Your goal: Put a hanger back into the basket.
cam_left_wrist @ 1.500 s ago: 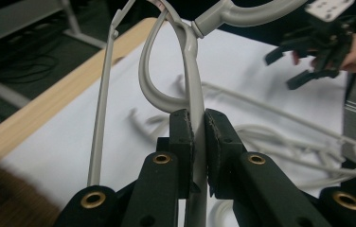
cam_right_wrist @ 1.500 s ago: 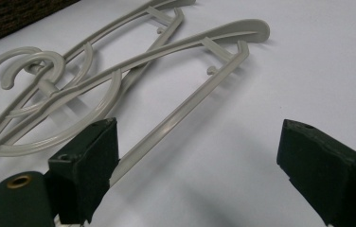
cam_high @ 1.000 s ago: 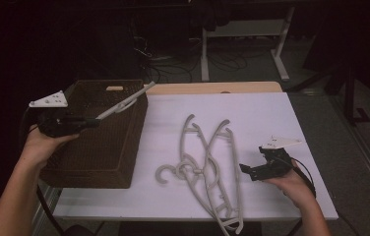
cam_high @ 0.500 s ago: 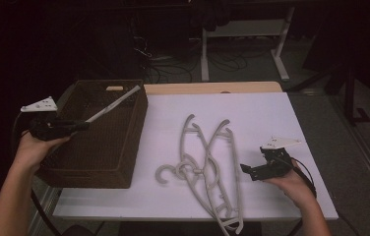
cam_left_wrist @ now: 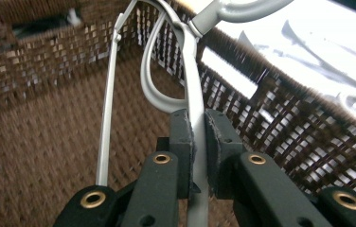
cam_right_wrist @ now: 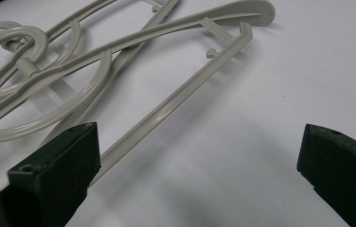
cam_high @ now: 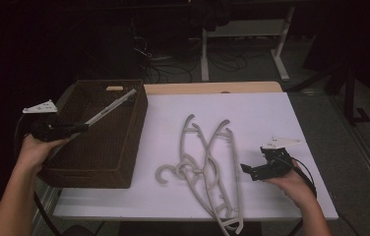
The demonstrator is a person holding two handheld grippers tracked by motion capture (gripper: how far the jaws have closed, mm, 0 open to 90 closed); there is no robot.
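Observation:
My left gripper [cam_high: 77, 128] is shut on a grey plastic hanger [cam_high: 109, 107], holding it over the dark woven basket [cam_high: 124, 162]. In the left gripper view the hanger [cam_left_wrist: 192, 61] runs up between the jaws, its hook curving inside the basket [cam_left_wrist: 34, 156]. Several grey hangers [cam_high: 207, 162] lie tangled on the white table [cam_high: 271, 113]. My right gripper [cam_high: 246, 169] stands open just right of that pile, low over the table. In the right gripper view its jaws are wide apart, with the nearest hanger [cam_right_wrist: 166, 101] beside the left jaw.
The basket sits at the table's left edge. A wooden strip [cam_high: 212, 87] runs along the far edge. Beyond are table legs [cam_high: 281, 64] and cables [cam_high: 222, 59] on the dark floor.
My left gripper has drawn back to the left and lowered slightly with the hanger, whose far end now lies inside the basket. The right gripper has stayed put.

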